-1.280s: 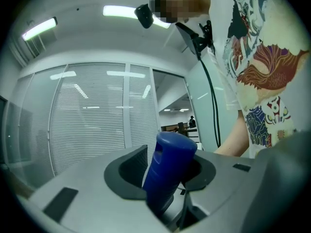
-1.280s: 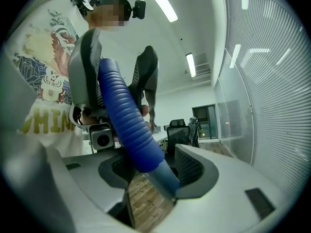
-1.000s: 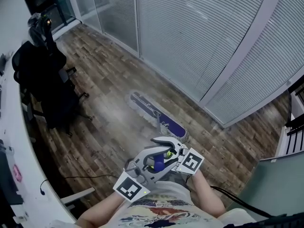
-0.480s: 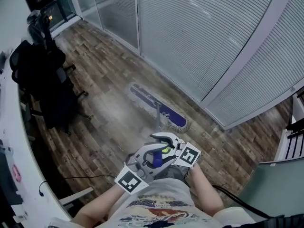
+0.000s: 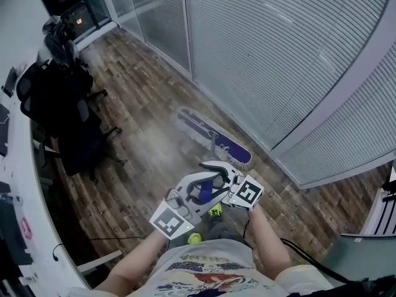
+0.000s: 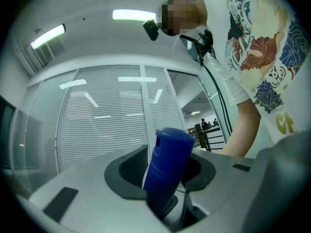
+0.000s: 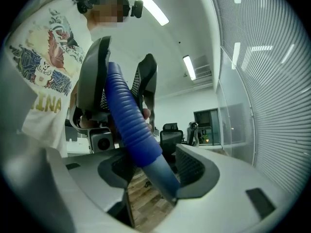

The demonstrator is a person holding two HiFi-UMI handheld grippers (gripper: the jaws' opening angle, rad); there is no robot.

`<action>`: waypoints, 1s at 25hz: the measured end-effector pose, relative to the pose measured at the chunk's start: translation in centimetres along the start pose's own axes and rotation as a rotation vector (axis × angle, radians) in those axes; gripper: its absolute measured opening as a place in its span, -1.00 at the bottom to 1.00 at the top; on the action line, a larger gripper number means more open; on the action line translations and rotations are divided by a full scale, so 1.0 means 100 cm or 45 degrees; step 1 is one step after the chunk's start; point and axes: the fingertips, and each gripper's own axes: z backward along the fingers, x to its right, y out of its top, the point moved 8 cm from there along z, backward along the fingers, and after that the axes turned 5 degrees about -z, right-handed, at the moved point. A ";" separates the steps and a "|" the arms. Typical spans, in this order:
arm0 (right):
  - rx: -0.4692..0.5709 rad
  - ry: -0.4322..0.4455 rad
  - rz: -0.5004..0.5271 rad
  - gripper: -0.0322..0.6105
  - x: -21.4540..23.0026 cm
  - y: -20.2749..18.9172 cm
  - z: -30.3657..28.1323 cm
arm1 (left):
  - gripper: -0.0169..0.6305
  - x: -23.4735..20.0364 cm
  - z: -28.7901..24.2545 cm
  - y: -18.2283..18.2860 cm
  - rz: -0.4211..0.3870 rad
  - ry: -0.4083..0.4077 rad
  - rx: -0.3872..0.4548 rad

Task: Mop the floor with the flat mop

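The flat mop's purple head (image 5: 213, 140) lies on the wood floor beside the glass wall. Its grey pole (image 5: 213, 148) rises to a blue handle (image 5: 204, 193) in front of my chest. My left gripper (image 5: 199, 198) is shut on the handle's blue top end (image 6: 167, 161), which stands between its jaws (image 6: 163, 174). Lower down, my right gripper (image 5: 216, 173) is shut on the ribbed blue grip (image 7: 131, 120), which runs slantwise through its jaws (image 7: 155, 171). The two grippers sit close together, their marker cubes facing up.
Black office chairs (image 5: 62, 104) stand at the left beside a curved white desk (image 5: 15, 184). The glass partition with blinds (image 5: 278, 60) runs along the right. A dark cable (image 5: 117, 239) lies on the floor near me. My green shoes (image 5: 215, 210) show below the grippers.
The mop head has slid leftward along the glass wall, away from the corner post. Both grippers went with the handle, still shut on it. My green shoes have come into view.
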 end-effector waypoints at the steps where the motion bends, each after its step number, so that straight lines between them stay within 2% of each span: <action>1: 0.003 0.003 -0.001 -0.20 0.019 0.002 0.003 | -0.50 -0.012 -0.015 -0.005 -0.006 0.005 -0.004; 8: -0.038 0.044 -0.005 -0.20 0.132 0.001 0.004 | -0.47 -0.086 -0.084 -0.048 -0.029 0.000 -0.034; 10: -0.050 0.050 -0.012 -0.19 0.155 -0.001 0.003 | -0.45 -0.101 -0.097 -0.060 -0.027 -0.013 -0.076; 13: -0.051 0.030 -0.025 -0.18 0.179 -0.005 0.004 | -0.45 -0.116 -0.113 -0.072 -0.015 -0.017 -0.084; 19: -0.046 0.003 -0.040 -0.17 0.193 -0.008 -0.001 | -0.45 -0.127 -0.117 -0.080 -0.014 -0.033 -0.096; 21: -0.059 -0.007 -0.045 -0.17 0.188 -0.009 -0.005 | -0.45 -0.126 -0.112 -0.080 -0.017 -0.041 -0.085; 25: -0.090 -0.064 -0.067 -0.17 0.162 -0.017 -0.022 | -0.45 -0.117 -0.081 -0.080 -0.001 -0.074 -0.135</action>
